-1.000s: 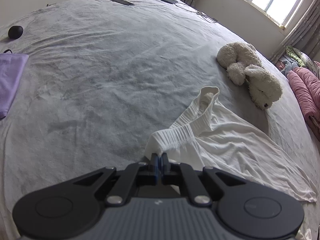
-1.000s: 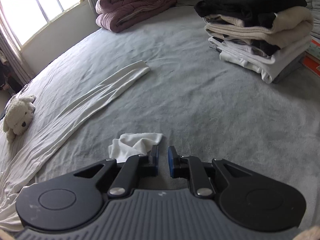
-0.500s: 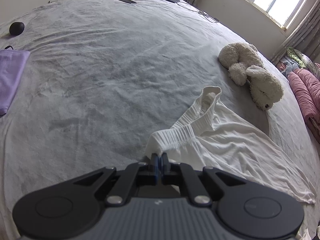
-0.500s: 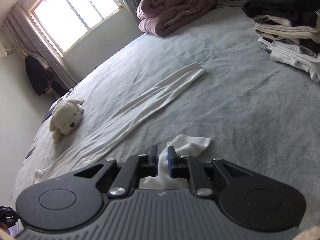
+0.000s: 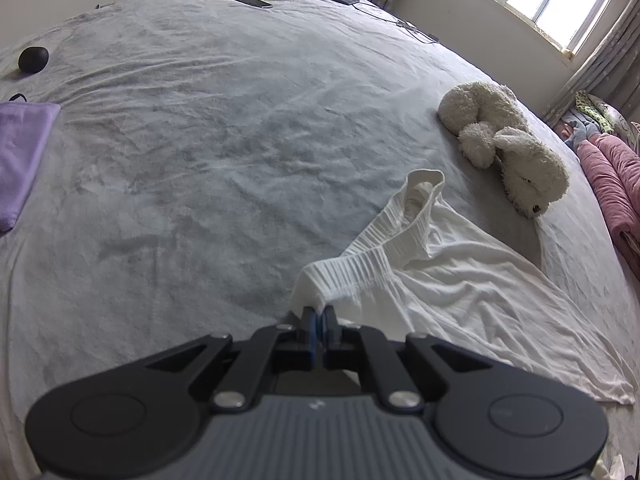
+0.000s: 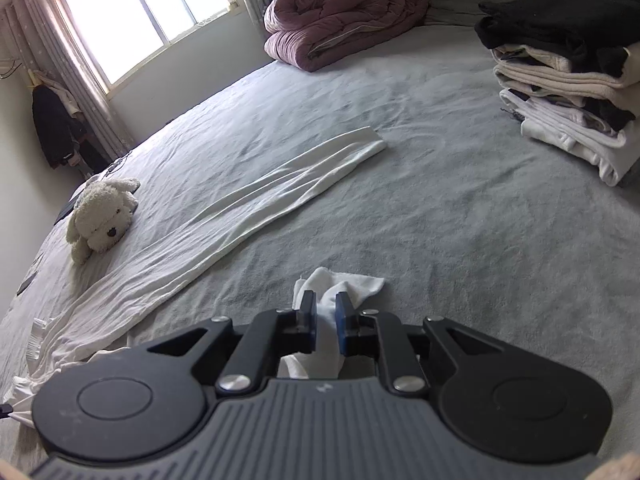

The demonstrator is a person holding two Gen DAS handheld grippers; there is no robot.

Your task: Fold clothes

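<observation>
The left hand-held gripper (image 5: 319,316) has its jaws pressed together on the ribbed waistband of the white trousers (image 5: 460,276), pinching a corner of the elastic just off the bed (image 5: 208,168). From that pinch the waistband loops away toward the plush dog (image 5: 508,152), and the cloth fans out to the right in wrinkles. Further off on the bed lie a purple cloth (image 5: 22,152) at the left edge, a black ball (image 5: 33,59) beyond it, and dark flat devices near the far edge.

The right hand-held gripper (image 6: 325,314) is nearly closed on a bunched leg end of the trousers (image 6: 340,282), white cloth filling the narrow gap between its pads. The other leg (image 6: 280,196) lies flat and stretched out to the left, its hem pointing toward a rolled maroon quilt (image 6: 344,12). The dog (image 6: 102,216) sits beside that leg near the window side. A stack of folded clothes (image 6: 568,80) stands well apart at the right.
</observation>
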